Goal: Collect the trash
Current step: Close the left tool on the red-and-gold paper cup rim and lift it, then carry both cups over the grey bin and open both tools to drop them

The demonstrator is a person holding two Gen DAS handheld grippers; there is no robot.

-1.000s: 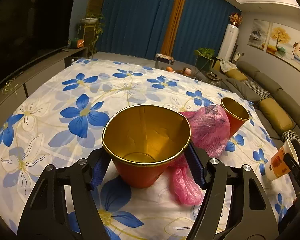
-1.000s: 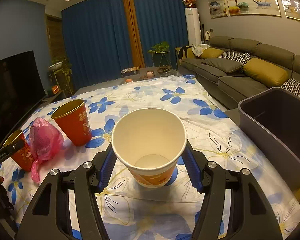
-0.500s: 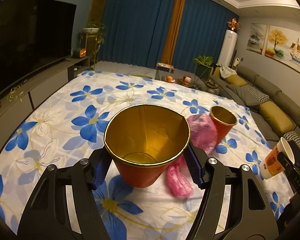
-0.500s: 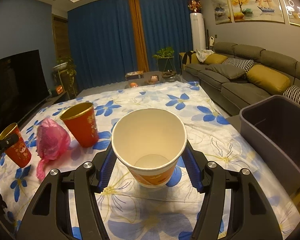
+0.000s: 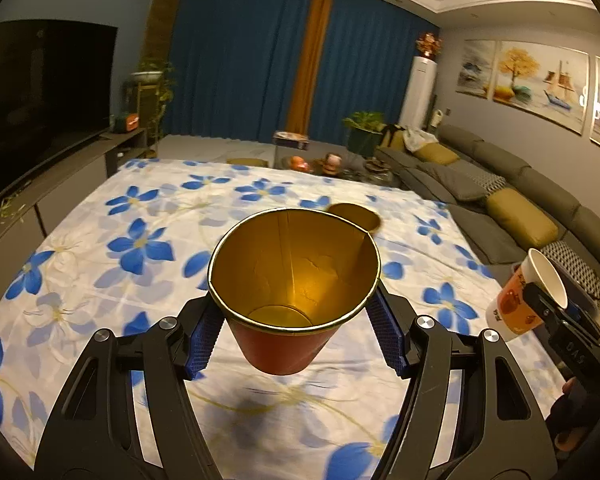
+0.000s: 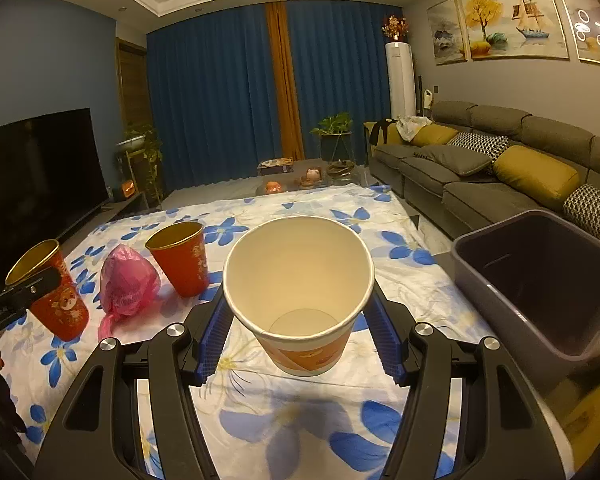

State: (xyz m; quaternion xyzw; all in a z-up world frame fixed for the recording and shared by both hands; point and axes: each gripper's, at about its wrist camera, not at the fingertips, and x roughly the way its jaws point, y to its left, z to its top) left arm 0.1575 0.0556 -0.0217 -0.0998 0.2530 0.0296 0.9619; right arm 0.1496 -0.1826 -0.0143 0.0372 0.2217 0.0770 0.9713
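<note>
The left gripper (image 5: 294, 330) clamps a red, gold-lined paper cup (image 5: 288, 344) lifted clear of the blue-flowered white cloth (image 5: 100, 240). The right gripper (image 6: 300, 334) clamps a white paper cup with an orange print (image 6: 304, 354) above the cloth's near right part. Right, past the cloth's edge, stands an open grey plastic bin (image 6: 500, 292). Farther left on the cloth sit a crumpled pink plastic bag (image 6: 126, 284) and a second red cup (image 6: 182, 260), open cloth beyond.

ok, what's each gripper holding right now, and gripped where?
Left gripper clamps a red cup with gold lining by its side walls just below the rim. Right gripper clamps a white paper cup the same way.
</note>
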